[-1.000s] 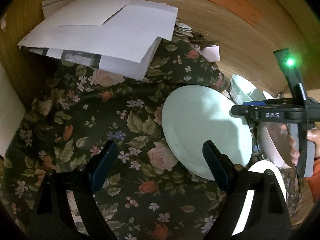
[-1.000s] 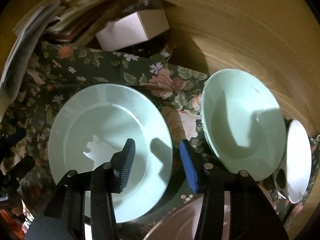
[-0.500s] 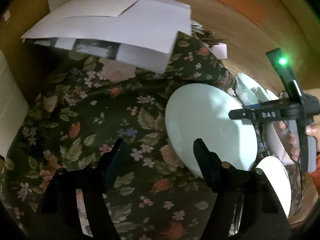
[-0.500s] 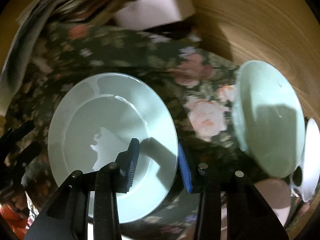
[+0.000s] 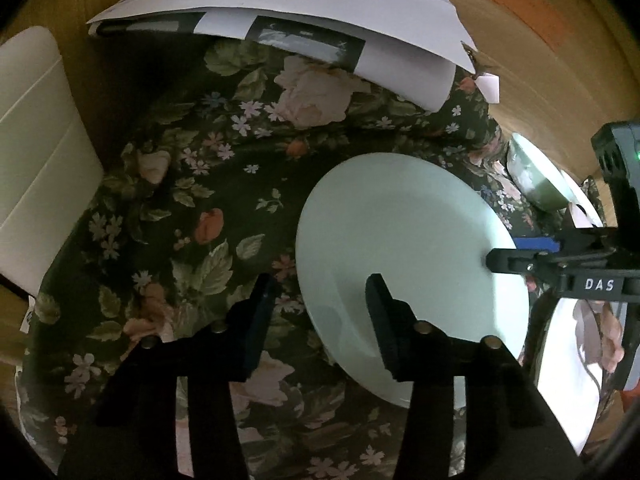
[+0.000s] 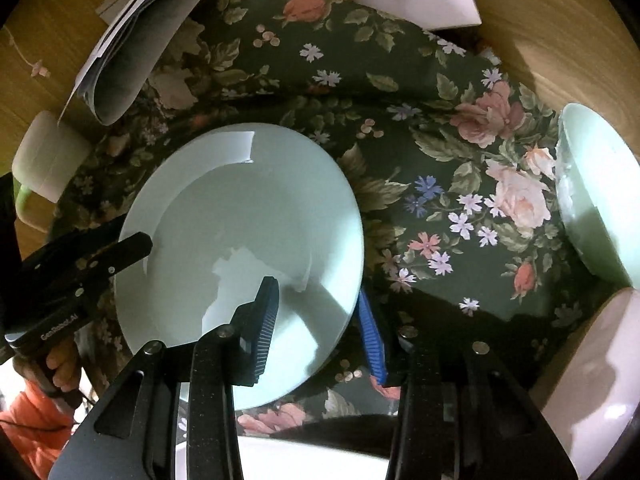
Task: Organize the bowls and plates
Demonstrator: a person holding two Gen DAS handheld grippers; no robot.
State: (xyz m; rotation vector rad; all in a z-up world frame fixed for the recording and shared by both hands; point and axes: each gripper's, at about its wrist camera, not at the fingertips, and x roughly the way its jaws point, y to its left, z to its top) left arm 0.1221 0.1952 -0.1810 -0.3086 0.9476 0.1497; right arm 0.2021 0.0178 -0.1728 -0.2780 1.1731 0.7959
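A dark floral cloth (image 6: 400, 80) covers the wooden table (image 6: 560, 32) and carries the dishes. The largest of them, a pale green plate (image 6: 240, 232), lies flat in the middle of the cloth. At the cloth's right edge sits a pale green bowl (image 6: 600, 200), well apart from the plate, with a pinkish dish (image 6: 592, 380) just beside it toward the near right corner. A white dish (image 6: 288, 460) shows at the near edge. Loose white papers (image 5: 320, 4) overhang the cloth's far edge.

The right gripper (image 6: 320, 320) straddles the plate's right rim, one finger over the plate and the blue-padded one outside it; the jaws stand partly apart and the pads do not press on the rim. The left gripper (image 5: 320, 312) straddles the plate's left rim in the same way; its jaws have just been closing, with the rim between them but a gap on both sides. A hand (image 6: 64, 364) holds its handle.
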